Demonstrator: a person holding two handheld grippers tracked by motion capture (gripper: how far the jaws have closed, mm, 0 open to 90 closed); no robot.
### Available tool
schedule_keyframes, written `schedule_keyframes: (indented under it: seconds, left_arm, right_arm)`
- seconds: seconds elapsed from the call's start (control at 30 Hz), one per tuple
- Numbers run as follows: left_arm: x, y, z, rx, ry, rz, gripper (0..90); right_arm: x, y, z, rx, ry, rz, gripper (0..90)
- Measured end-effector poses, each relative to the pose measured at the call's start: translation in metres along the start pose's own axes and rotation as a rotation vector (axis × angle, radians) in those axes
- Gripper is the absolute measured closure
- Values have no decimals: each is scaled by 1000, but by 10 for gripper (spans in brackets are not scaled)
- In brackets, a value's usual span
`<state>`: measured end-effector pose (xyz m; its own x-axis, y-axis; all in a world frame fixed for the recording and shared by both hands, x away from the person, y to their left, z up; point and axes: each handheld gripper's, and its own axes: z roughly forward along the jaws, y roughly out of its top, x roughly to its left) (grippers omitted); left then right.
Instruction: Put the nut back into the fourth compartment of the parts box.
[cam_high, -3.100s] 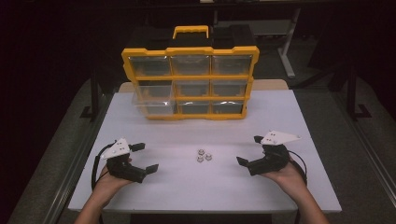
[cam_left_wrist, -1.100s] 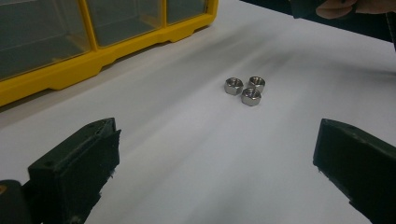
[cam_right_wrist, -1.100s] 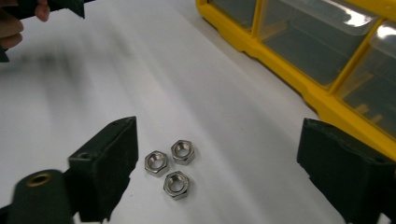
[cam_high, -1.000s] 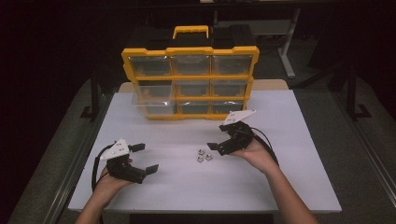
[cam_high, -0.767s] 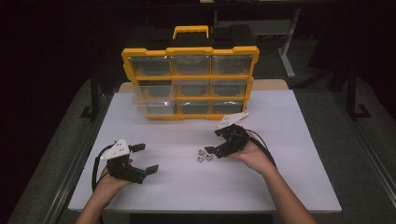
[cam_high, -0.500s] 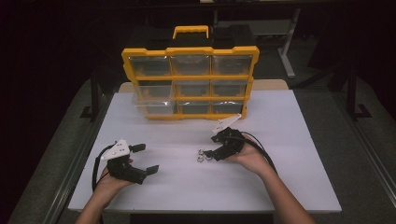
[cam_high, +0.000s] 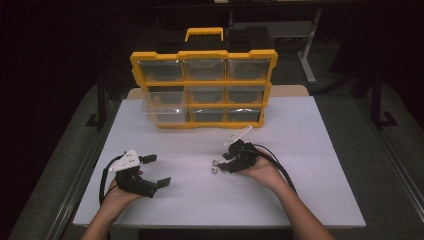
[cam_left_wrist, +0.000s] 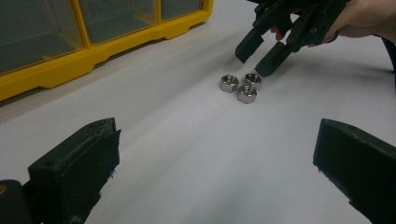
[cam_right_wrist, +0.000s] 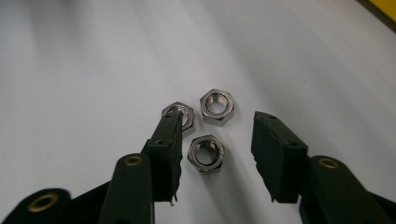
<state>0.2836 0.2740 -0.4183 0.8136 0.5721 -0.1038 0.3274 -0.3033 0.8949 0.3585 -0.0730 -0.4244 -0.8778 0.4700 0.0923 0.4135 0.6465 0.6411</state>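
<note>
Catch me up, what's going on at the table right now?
A person's right gripper is down over three small hexagonal steel nuts clustered on the white table. Its jaws have just been closing, with the nearest nut between them but not yet pinched. The left gripper rests open at the table's left side. The yellow organizer case with clear compartments stands behind, closed.

Two black two-jaw grippers (cam_high: 150, 172) (cam_high: 222, 161), topped by grey three-cornered plates, with brass-ringed screws and black cables; forearms are left bare.
</note>
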Motion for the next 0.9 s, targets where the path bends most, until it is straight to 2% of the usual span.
schedule_keyframes:
  seconds: [0.13, 0.37, 0.67, 0.9]
  left_arm:
    - [0, 0, 0, 1, -1, 3, 2]
    - [0, 0, 0, 4, -2, 6, 2]
    - [-1, 0, 1, 6, -4, 0, 2]
    - [-1, -1, 1, 13, -5, 9, 2]
  right_arm:
    - [1, 0, 3, 12, 14, 9, 575]
    - [3, -1, 11, 44, 5, 10, 643]
    - [4, -3, 15, 64, -5, 0, 661]
    - [6, -5, 15, 56, -27, -20, 687]
